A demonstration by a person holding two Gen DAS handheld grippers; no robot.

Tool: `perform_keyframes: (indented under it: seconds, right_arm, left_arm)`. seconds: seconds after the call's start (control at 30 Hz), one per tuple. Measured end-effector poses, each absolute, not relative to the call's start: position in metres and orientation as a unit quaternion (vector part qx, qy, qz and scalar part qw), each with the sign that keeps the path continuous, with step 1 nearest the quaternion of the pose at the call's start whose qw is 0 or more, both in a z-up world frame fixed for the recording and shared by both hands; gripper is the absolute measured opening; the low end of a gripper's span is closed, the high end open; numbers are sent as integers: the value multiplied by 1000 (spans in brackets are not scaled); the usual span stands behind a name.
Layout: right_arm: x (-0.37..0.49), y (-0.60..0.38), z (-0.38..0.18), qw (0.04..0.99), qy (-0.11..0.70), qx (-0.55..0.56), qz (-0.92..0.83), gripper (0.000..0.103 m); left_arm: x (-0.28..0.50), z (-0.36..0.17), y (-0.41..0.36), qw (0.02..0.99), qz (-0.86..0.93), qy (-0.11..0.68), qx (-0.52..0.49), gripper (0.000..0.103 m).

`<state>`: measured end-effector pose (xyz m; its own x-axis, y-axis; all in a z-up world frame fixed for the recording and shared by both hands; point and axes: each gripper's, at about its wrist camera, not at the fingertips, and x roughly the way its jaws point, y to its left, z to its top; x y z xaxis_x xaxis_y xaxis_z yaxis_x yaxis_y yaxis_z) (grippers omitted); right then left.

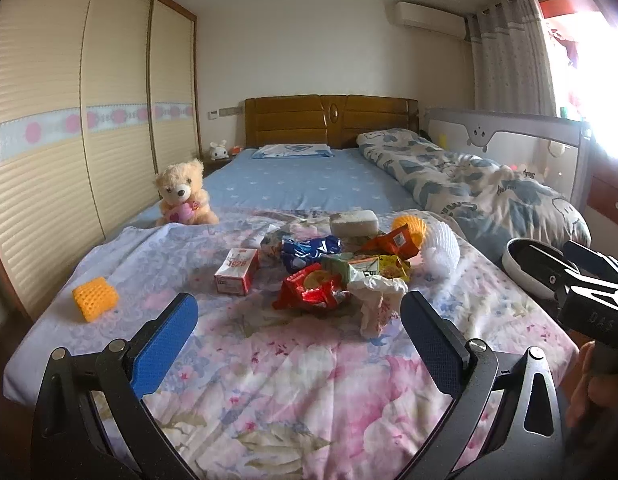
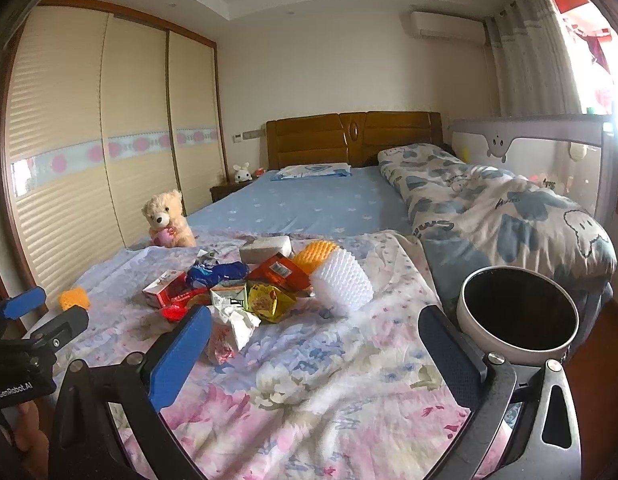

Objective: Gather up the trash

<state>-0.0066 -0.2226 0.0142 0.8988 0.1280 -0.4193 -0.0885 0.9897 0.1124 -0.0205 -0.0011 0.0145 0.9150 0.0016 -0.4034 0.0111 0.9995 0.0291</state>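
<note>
A pile of trash lies on the floral quilt (image 1: 309,380): a red wrapper (image 1: 313,292), crumpled tissue (image 1: 377,296), a red-white box (image 1: 237,270), a blue wrapper (image 1: 309,250), an orange wrapper (image 1: 393,240) and white foam netting (image 1: 441,248). An orange foam net (image 1: 95,298) sits apart at the left. My left gripper (image 1: 299,304) is open, just short of the red wrapper. My right gripper (image 2: 315,314) is open over the quilt, right of the tissue (image 2: 237,320). A white bin (image 2: 517,312) with a dark inside stands at the bed's right edge.
A teddy bear (image 1: 185,196) sits at the quilt's far left. A rolled patterned duvet (image 2: 489,208) lies along the right side, with a bed rail (image 2: 549,140) behind it. Sliding wardrobe doors (image 1: 69,140) line the left wall. Beyond the pile stretches blue sheet (image 1: 309,184).
</note>
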Motion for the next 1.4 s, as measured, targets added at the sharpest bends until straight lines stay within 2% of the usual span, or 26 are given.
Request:
perform_keyframes:
  seconds: [1.4]
  right_arm:
    - [-7,-218,8,972,219,53,73,103]
  left_arm:
    - [-20,12,-3,978,-4,207,14,103]
